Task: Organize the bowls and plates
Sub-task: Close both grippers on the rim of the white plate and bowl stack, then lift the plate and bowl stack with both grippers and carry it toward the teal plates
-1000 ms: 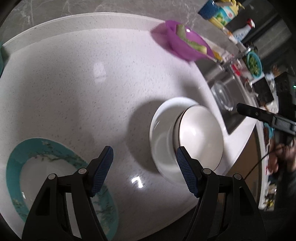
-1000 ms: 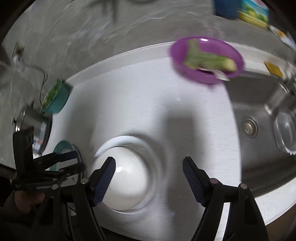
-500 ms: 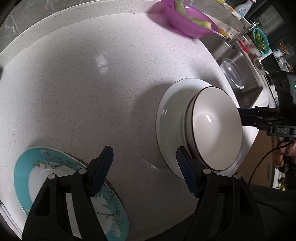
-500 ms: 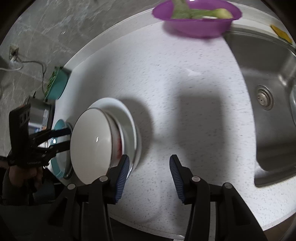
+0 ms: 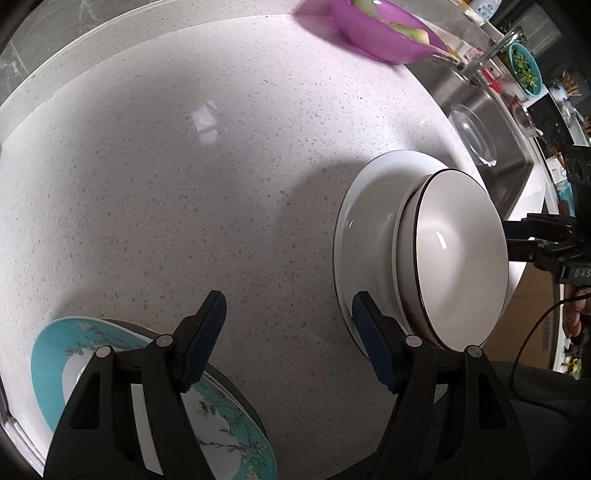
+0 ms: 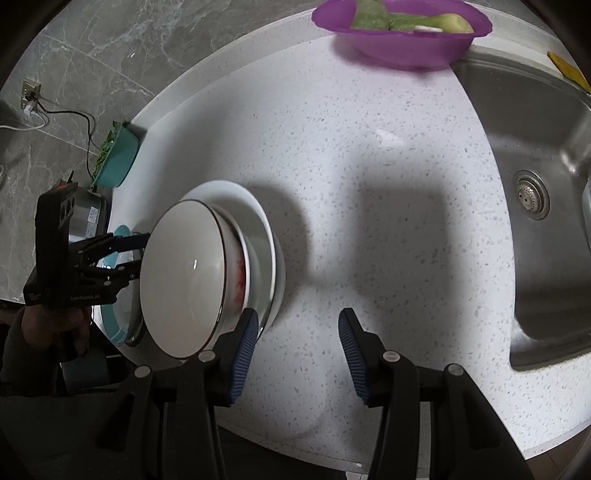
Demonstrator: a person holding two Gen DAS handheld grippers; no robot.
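Note:
A stack of white bowls (image 5: 454, 254) sits on a white plate (image 5: 365, 221) on the speckled counter; the stack also shows in the right wrist view (image 6: 184, 273). A teal floral plate (image 5: 55, 354) lies at the counter's front left, under my left gripper (image 5: 286, 328), which is open and empty between the two. My right gripper (image 6: 295, 332) is open and empty, its left finger (image 6: 243, 336) close beside the white plate's rim (image 6: 267, 229). Each gripper shows in the other's view: the right one (image 5: 517, 240) just right of the bowls, the left one (image 6: 129, 254) left of them.
A purple bowl (image 6: 402, 29) with green vegetable pieces stands at the counter's back. A steel sink (image 6: 535, 192) with a glass dish (image 5: 472, 133) lies to the right. A teal basin of greens (image 6: 114, 155) and a metal pot (image 6: 88, 218) stand at the left.
Both grippers have dropped lower and closer to the counter and the bowl stack. My right gripper's jaws have narrowed but stay open. The left jaws are unchanged.

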